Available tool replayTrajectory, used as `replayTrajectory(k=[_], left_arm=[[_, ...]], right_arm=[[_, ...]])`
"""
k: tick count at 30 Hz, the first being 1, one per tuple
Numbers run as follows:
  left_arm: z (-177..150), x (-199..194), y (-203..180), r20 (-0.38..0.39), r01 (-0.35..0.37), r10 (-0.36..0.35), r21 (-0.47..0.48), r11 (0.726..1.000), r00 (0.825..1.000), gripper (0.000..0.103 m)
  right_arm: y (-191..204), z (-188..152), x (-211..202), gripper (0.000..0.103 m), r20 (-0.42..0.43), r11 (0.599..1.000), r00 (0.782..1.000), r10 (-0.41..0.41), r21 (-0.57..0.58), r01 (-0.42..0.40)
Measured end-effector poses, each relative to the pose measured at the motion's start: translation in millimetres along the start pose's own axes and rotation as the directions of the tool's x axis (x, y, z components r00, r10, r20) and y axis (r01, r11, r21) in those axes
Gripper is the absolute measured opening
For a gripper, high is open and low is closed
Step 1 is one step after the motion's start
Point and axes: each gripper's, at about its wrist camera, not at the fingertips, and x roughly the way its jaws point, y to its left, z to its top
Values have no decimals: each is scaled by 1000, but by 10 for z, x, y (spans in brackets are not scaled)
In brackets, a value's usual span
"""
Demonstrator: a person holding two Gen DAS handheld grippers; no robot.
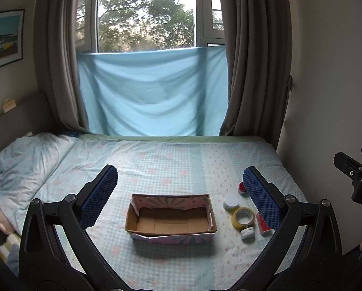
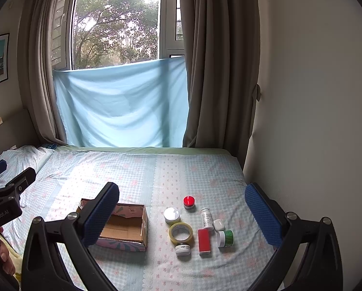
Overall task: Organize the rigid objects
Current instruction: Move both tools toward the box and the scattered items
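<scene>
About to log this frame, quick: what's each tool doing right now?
Left tool: open, holding nothing, above the cardboard box.
Right tool: open, holding nothing, above the tape roll.

Both hand-held grippers hover with jaws spread wide — left, right — seemingly holding nothing.

Each gripper, left gripper and right gripper, has black arms with silver round-head screws at the pivots. The fingers carry blue diamond-textured pads. White "GenRobot.AI" lettering marks the left housing; bare skin shows on the hand.
</scene>
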Motion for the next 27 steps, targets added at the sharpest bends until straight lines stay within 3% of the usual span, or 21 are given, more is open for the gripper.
replayTrajectory(k=[27], left_arm=[[35, -56, -59, 11, 17, -18, 30, 999, 1000, 103]], right_arm=[[-30, -17, -117, 103, 30, 1000, 1000, 0, 27, -1]])
